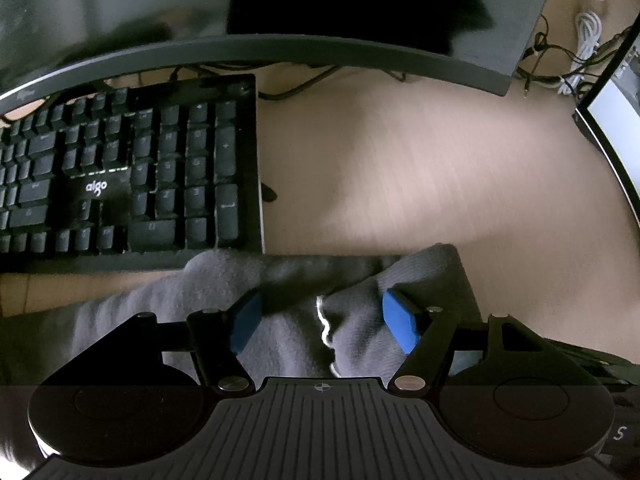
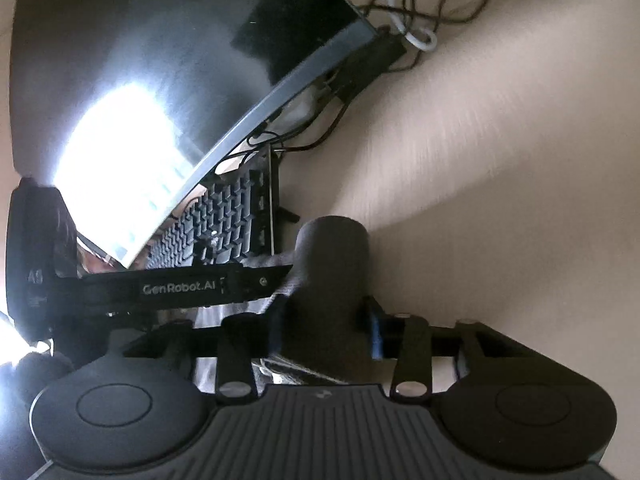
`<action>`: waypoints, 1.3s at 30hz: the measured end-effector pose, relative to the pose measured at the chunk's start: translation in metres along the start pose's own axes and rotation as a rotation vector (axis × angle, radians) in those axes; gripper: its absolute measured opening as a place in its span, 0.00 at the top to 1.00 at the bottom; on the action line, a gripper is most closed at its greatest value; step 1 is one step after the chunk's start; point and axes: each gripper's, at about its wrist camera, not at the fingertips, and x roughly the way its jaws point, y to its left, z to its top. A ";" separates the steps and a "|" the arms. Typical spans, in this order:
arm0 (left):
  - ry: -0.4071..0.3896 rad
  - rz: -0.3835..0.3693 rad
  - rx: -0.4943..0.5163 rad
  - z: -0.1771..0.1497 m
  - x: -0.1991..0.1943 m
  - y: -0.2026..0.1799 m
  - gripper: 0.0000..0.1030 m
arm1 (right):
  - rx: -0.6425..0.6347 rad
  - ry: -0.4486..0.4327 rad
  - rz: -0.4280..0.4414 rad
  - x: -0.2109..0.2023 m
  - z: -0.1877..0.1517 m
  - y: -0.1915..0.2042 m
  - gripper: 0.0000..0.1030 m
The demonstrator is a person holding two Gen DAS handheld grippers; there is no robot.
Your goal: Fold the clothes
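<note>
My left claw (image 1: 320, 316) has its blue pads pushed into a bunched grey knit cloth (image 1: 288, 312), one on each side, so it grips the cloth. A black keyboard (image 1: 132, 168) sits ahead to the left. Only my right view shows a bright screen (image 2: 120, 160). My right claw (image 2: 326, 336) squeezes a rolled-up grey bit (image 2: 332, 264) sticking out ahead. Its left pad is dark and hard to see.

Black left claw (image 1: 320, 322), blue pads (image 1: 400, 326), ribbed housing; silver pivot screws
</note>
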 end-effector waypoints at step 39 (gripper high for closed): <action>-0.108 0.053 0.070 -0.020 -0.040 0.009 0.18 | -0.899 0.020 -0.373 0.007 -0.059 0.145 0.65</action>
